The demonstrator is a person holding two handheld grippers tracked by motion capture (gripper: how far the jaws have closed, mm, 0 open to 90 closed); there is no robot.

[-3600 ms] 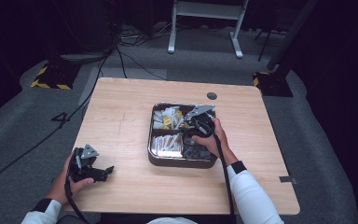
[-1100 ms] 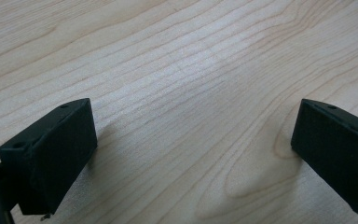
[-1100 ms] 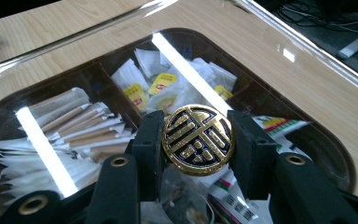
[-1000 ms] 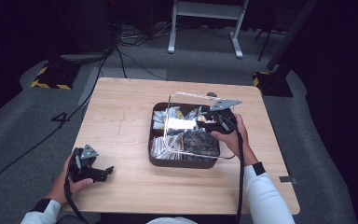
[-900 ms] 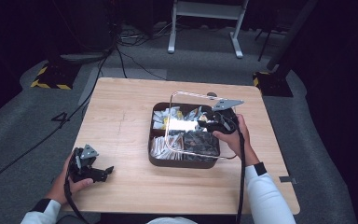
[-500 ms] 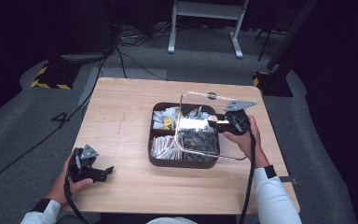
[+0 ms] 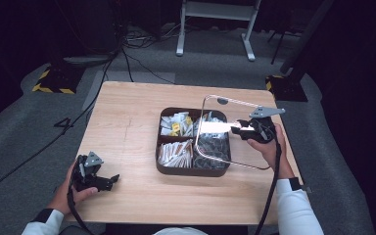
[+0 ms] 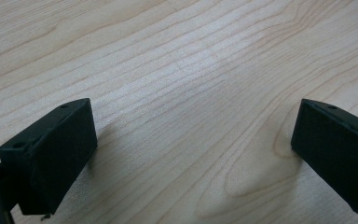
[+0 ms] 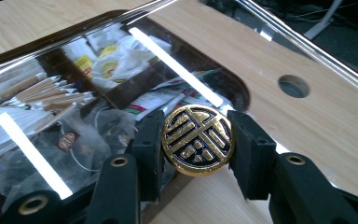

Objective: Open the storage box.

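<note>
So the person has the clear lid (image 7: 225, 132) of the snack box off and in the air, pinched by its round gold knob (image 9: 198, 140) between the jaws of the right gripper (image 7: 242, 129). In the right gripper view you can see both black pads clamped on either side of that knob, dead centre, which is a decent grab for something this slippery. The lid hangs over the right half of the dark tray (image 7: 162, 161), tilted, with its right edge out past the tray wall and over the bare wooden table (image 7: 127, 117).

If I were doing this, I'd keep the wrist steady and not let the pane swing, because all the weight hangs off one little disc and a round knob will happily spin in a flat pinch. Carry it slow and level, off to the right side of the table where there's free wood, and set one edge down first before letting the rest settle. Only then ease the squeeze off. Also mind the near corner of the lid so it doesn't snag the tea bags (image 7: 175, 123) and sachets (image 7: 175, 152) in the compartments.

The left gripper (image 7: 94, 177) sits on the near left corner of the table, well away from the tray, jaws spread wide with nothing between them but wood grain. It could come over to brace the tray if it starts sliding, I reckon.
</note>
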